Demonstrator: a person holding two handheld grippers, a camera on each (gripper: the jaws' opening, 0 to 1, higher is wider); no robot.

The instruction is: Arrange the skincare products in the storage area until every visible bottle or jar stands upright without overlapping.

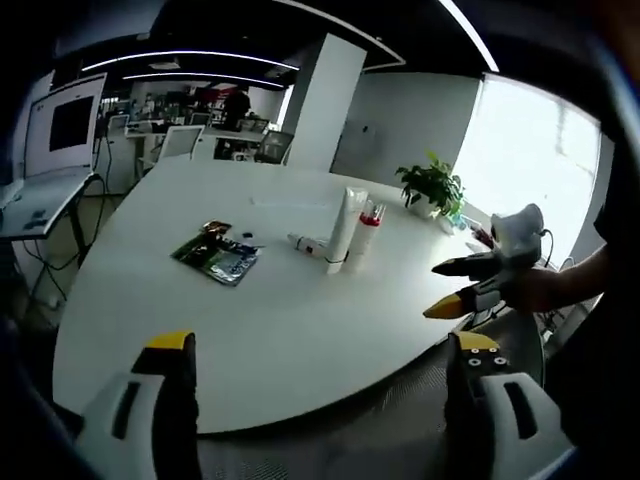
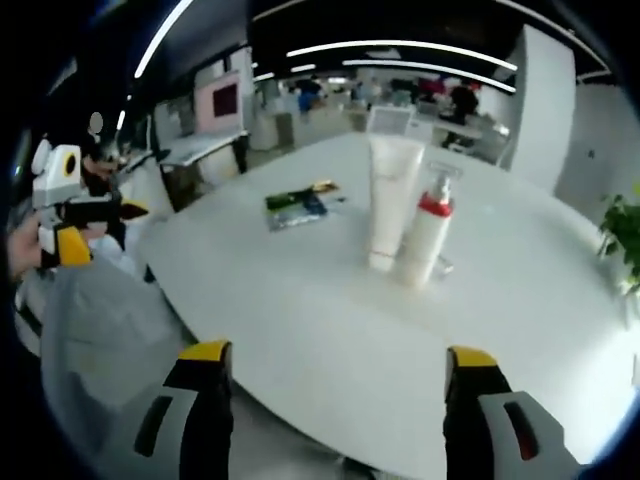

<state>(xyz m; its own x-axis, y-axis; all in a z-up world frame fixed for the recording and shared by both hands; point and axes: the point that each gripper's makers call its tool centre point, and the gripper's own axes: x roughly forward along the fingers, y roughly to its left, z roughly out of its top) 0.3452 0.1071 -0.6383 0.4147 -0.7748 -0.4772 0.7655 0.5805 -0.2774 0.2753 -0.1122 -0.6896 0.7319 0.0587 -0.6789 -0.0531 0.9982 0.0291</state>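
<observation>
A tall white tube [image 1: 343,230] stands upright on the white round table [image 1: 270,330], touching a white pump bottle with a red collar [image 1: 365,235]. A small white tube [image 1: 305,243] lies flat just left of them. A flat green packet [image 1: 215,255] with small items rests further left. My left gripper [image 1: 322,345] is open over the near table edge, holding nothing. My right gripper [image 1: 447,288], held in a hand at the right, is open and off the table. In the right gripper view, the right gripper [image 2: 338,352] is open before the tube [image 2: 390,200] and pump bottle [image 2: 425,235]. The green packet [image 2: 297,205] lies behind, and the left gripper [image 2: 85,215] is at far left.
A potted plant [image 1: 432,187] stands at the far right of the table, seen also at the edge as the plant [image 2: 625,235]. Office chairs [image 1: 180,142] and desks are beyond the table. A mesh chair seat [image 1: 420,400] sits below the near edge.
</observation>
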